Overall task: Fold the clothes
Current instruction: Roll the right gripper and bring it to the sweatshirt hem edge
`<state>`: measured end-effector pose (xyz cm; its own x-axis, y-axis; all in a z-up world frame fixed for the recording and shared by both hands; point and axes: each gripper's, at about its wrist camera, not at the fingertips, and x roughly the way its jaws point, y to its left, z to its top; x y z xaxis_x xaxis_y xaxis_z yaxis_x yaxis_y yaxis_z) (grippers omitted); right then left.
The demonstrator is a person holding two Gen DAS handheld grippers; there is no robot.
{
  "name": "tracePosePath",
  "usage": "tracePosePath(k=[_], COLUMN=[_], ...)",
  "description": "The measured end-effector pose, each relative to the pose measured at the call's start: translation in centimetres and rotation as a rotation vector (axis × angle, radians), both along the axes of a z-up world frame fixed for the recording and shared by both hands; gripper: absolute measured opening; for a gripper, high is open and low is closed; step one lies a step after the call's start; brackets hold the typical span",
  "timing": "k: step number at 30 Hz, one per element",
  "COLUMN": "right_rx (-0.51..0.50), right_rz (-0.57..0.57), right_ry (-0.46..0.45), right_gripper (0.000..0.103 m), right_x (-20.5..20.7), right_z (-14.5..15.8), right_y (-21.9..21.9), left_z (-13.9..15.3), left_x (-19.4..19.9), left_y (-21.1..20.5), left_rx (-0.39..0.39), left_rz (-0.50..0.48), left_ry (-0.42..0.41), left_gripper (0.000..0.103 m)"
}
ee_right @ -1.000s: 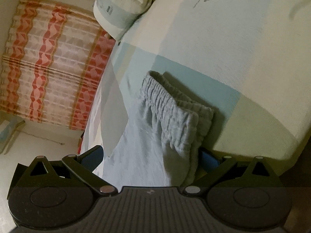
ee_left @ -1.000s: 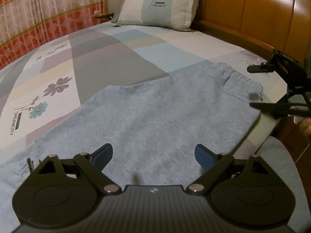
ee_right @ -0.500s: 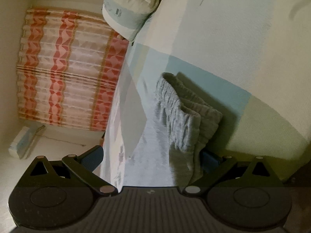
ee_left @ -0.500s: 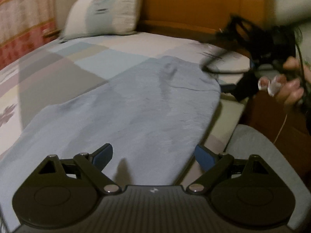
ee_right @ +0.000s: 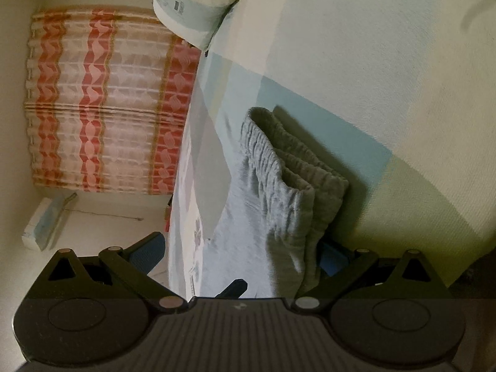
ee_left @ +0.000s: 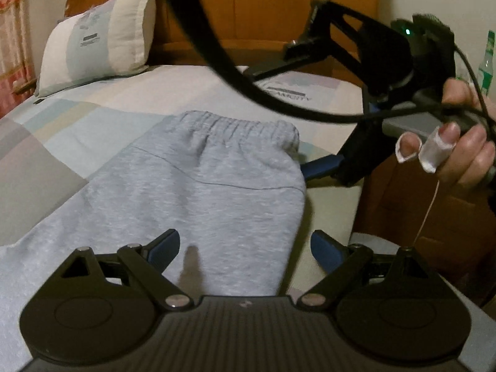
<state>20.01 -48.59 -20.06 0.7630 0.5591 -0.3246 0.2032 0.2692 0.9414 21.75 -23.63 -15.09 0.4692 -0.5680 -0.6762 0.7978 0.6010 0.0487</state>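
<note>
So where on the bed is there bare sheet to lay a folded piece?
Bare sheet runs between the pillow and the grey sweatpants waistband, and along the pants' far side. It is crowded at the waistband's near corner, where the right hand-held gripper and the hand sit.

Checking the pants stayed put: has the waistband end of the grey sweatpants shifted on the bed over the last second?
Cannot tell: in both views the cameras moved; the grey sweatpants lie by the bedsheet's near edge throughout.
</note>
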Motion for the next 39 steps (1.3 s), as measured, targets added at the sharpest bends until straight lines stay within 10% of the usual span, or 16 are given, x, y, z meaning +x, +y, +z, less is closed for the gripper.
tracePosePath(k=[29, 39], right_rx=[0.05, 0.043], right_rz=[-0.012, -0.013], right_ry=[-0.055, -0.009], right_gripper=[0.103, 0.103], right_x=[-5.7, -3.6], right_z=[2.0, 0.6], right_y=[-2.7, -1.8], left_z=[-0.8, 1.3], left_x=[0.1, 2.0], left_y=[-7.4, -5.1], left_rx=[0.211, 0.093], left_rz=[-0.017, 0.05], left_ry=[-0.266, -0.22], left_gripper=[0.092, 0.093])
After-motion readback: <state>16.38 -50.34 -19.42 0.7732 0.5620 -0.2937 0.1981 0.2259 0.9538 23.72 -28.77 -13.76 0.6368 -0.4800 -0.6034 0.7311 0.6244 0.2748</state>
